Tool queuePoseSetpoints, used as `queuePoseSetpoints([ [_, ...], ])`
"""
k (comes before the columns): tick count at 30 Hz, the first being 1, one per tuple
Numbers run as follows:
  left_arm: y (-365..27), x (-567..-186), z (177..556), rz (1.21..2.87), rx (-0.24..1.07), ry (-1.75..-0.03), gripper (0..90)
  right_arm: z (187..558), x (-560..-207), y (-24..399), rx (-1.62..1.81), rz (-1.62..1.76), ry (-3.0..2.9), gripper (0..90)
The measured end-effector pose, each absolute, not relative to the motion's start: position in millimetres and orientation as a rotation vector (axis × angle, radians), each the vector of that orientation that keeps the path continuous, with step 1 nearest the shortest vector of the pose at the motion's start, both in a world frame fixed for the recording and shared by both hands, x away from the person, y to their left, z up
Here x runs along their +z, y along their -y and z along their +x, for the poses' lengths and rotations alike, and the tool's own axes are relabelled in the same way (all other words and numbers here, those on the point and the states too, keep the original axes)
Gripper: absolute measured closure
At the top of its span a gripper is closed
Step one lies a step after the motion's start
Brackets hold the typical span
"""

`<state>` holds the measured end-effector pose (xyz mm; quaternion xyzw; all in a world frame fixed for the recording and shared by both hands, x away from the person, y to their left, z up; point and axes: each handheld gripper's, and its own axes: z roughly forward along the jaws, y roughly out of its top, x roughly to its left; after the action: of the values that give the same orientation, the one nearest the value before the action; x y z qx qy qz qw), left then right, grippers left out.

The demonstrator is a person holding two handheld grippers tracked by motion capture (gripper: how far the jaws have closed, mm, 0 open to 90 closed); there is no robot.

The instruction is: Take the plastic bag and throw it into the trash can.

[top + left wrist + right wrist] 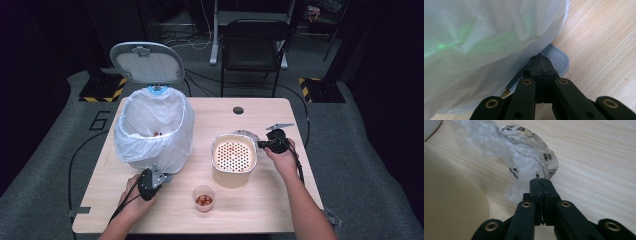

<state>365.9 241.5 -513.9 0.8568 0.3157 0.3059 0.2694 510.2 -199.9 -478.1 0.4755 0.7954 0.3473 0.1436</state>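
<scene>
The right gripper (540,180) is clamped on the edge of a crumpled clear plastic wrapper (529,157) with black print, which lies on the wooden table (270,200) just behind the cream perforated basket (234,159). The left gripper (541,58) has its 2 jaws together with nothing between them, tips on the grey ribbed pedal (556,58) of the white-bagged pedal bin (154,127), left of the basket. A small plastic cup (203,198) with reddish scraps stands in front of the basket.
</scene>
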Motion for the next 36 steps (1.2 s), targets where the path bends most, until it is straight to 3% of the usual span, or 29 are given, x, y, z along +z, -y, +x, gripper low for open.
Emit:
queuePoseSetpoints([
  [18,-240.7,-514.0,365.8,2.310,0.839,-0.854,90.0,435.5,-476.4,256.3,1.006,1.480,-2.221,88.3],
  [22,-240.5,-513.9,365.9,2.310,0.840,-0.854,90.0,426.0,-475.2,263.5,1.009,1.492,-2.188,66.3],
  [23,-240.7,-513.9,366.0,2.310,0.840,-0.853,90.0,424.3,-472.3,264.8,1.006,1.491,-2.169,53.1],
  [24,-240.7,-513.9,366.0,2.310,0.840,-0.853,90.0,424.3,-472.3,264.8,1.006,1.491,-2.169,53.1],
  [27,-240.9,-513.5,366.0,2.315,0.828,-0.853,90.0,426.9,-466.0,265.1,1.042,1.479,-2.133,41.1],
  [36,-241.0,-513.7,366.1,2.311,0.823,-0.856,90.0,452.4,-447.6,243.5,1.083,1.407,-2.147,30.7],
])
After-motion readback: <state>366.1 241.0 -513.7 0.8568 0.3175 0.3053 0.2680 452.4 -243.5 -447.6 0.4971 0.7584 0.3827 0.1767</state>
